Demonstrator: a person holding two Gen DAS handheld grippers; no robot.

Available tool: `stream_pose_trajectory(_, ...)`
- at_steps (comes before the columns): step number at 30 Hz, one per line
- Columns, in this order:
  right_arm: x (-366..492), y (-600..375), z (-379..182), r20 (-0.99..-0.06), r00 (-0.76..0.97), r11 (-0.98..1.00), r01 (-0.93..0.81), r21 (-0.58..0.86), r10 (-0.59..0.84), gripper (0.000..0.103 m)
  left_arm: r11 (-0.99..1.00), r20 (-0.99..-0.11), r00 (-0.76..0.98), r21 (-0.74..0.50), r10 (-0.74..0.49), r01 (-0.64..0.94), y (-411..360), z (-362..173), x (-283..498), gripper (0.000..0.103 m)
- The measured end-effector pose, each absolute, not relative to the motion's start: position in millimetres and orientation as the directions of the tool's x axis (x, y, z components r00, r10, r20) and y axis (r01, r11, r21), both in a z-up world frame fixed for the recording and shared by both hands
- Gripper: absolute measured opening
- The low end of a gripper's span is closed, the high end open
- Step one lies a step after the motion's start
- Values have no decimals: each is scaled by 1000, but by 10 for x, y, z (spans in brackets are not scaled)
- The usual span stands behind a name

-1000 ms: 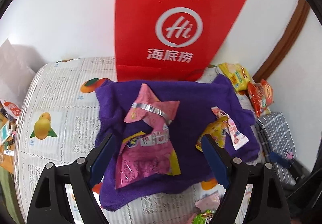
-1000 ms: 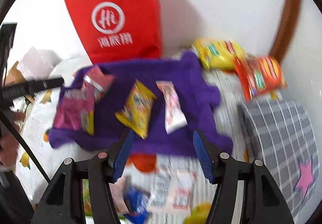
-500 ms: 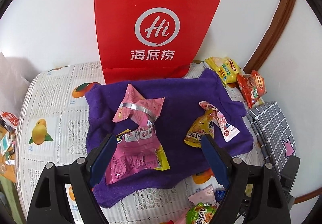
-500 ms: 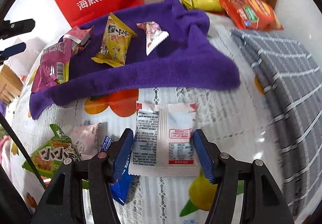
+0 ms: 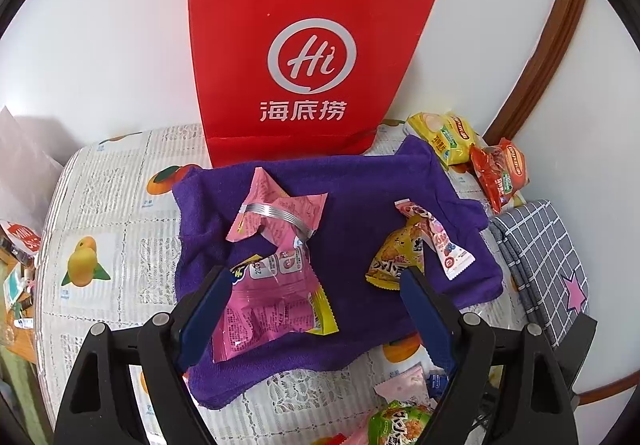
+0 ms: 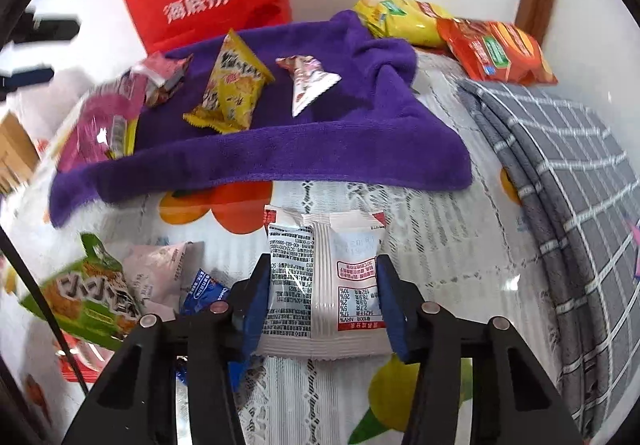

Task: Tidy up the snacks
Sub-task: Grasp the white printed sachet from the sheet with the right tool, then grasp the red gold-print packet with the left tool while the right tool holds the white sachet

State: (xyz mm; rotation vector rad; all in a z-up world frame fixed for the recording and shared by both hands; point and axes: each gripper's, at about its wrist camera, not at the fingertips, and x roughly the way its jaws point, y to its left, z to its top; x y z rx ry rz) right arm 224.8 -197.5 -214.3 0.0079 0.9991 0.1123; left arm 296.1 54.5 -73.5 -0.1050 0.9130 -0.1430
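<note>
Two tools work here — the left tool (image 5: 314, 299) hovers agape above the towel (image 5: 352, 197), the right tool (image 6: 320, 297) straddles a white packet (image 6: 324, 277) flat on the bench (image 6: 432, 229), unclamped — its slick film may slip out.

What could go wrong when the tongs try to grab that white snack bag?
The right tongs straddle the white packet, which lies flat on the tablecloth; a thin, slick wrapper might slip or crumple. The blue packet sits right beside the left finger and could get nudged or pinched along.
</note>
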Motion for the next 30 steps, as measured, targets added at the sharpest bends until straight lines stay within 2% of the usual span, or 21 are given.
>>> stream_pose_trajectory(11, 1842, -2253, -1796, -808, 577, 992, -33, 119, 116, 49, 978, -744, 635, -151, -206, 140, 412, -637, 2532, 85)
stream_pose_trajectory(16, 1629, -2263, -1631, -790, 602, 992, -41, 119, 120, 49, 967, -765, 592, -192, -253, 165, 398, -906, 2206, 85)
stream_pose_trajectory(21, 1424, -2228, -1575, -782, 609, 991, -66, 119, 134, 50, 973, -790, 568, -183, -230, 139, 464, -1133, 1908, 85)
stream_pose_trajectory(26, 1281, -2177, -1593, -784, 601, 988, -83, 130, 154, 50, 990, -837, 527, -127, -144, 69, 519, -1446, 1684, 85)
stream_pose_trajectory(30, 1197, -2141, -1631, -792, 589, 987, -99, 127, 161, 50, 989, -865, 483, -144, -137, 23, 540, -1700, 1571, 85)
